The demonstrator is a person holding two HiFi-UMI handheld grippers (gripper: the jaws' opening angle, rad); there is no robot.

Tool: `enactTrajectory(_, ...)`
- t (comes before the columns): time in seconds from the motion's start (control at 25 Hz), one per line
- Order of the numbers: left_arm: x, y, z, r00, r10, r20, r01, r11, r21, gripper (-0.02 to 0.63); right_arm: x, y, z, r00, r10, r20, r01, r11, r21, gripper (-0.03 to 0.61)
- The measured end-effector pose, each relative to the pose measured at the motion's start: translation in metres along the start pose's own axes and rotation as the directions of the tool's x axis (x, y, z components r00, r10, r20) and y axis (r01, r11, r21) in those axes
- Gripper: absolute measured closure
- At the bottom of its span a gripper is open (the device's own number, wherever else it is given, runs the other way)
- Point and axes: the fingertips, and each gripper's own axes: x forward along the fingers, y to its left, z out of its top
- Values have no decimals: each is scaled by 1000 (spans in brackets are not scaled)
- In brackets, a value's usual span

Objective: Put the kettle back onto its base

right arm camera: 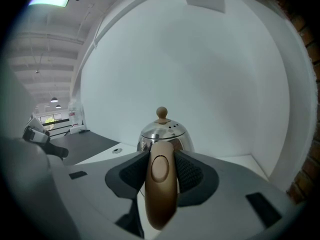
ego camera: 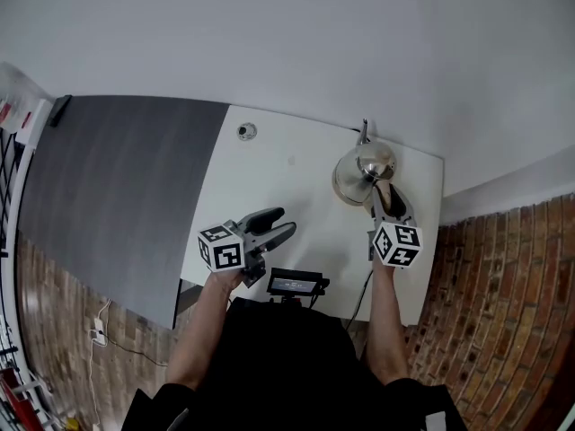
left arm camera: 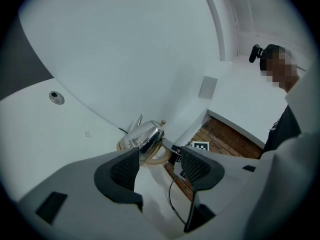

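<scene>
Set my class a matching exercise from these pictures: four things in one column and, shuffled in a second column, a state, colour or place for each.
Things
1. left gripper
2. right gripper
3. kettle
4. round grommet

States and places
A. shiny steel, knob on top
B. set into the white table
C. fingers apart, nothing between them
D. shut on the kettle's handle

Pairs: 1-C, 2-D, 3-A, 4-B
</scene>
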Motion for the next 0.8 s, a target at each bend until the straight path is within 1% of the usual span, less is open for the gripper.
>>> enactTrajectory(0.32,-1,-1,-1,1000,-7,-4,7,1000,-5,333,-2,7,-6,996,-78,-47,81,995,56,423)
enactTrajectory(0.48,-1,-1,-2,1000,-8,-5,8,1000,-3,333,-1,14,-8,991,-102,-85,107,993,57,422)
enactTrajectory(0.68,-1,-2,-5,1000,-11,-6,11,1000,-8,331,-3,19,-11,991,-103,-88,106,994,39,422)
enactTrajectory(0.8,-4,0,-8,1000,-7,-5,7,1000,-16,332,-7,23,-21,989,-68,-132,74,997,38,422)
